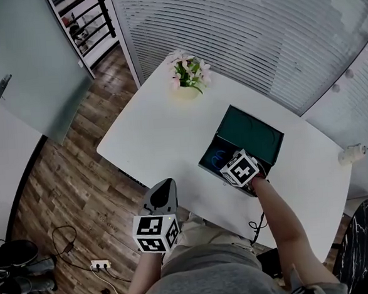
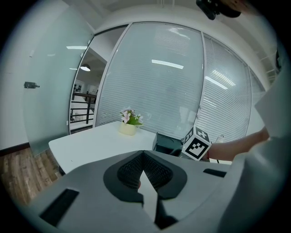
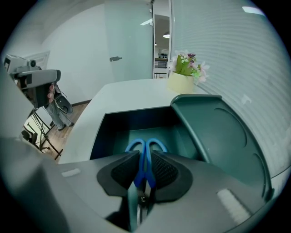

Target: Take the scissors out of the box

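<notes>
Right gripper view: the right gripper [image 3: 144, 157] has two grey jaws, each faced with a dark, finely ribbed pad, and they are closed on the blue-handled scissors [image 3: 145, 146]. The plastic handle shanks fill the gap between the pads, the two oval finger loops stand out ahead of the tips, and the metal pivot shows behind them. The scissors are inside the dark green rectangular box [image 3: 104, 132], low over its smooth floor. The box's lid [image 3: 223, 136], matt green with a rounded moulded recess, stands open at the right. Beyond the box, on the smooth white table [image 3: 122, 91], is a cream pot of pink flowers [image 3: 184, 79]. A frosted glass door [image 3: 129, 41] and a camera on a stand [image 3: 38, 84] are further off.

Left gripper view: the left gripper [image 2: 143, 154] has its ribbed pads met at the tips, with nothing between them. It looks across the table toward the box. The right gripper's marker cube [image 2: 197, 143] stands in front of the box, and slatted blinds [image 2: 168, 82] are behind.

Head view: the right gripper reaches steeply down into the box and its cube covers part of the opening. The blue loops show at the box's left end. The left gripper is off the table's near edge, above the wood-plank floor [image 1: 67, 189], where a white power strip [image 1: 99, 265] lies.
</notes>
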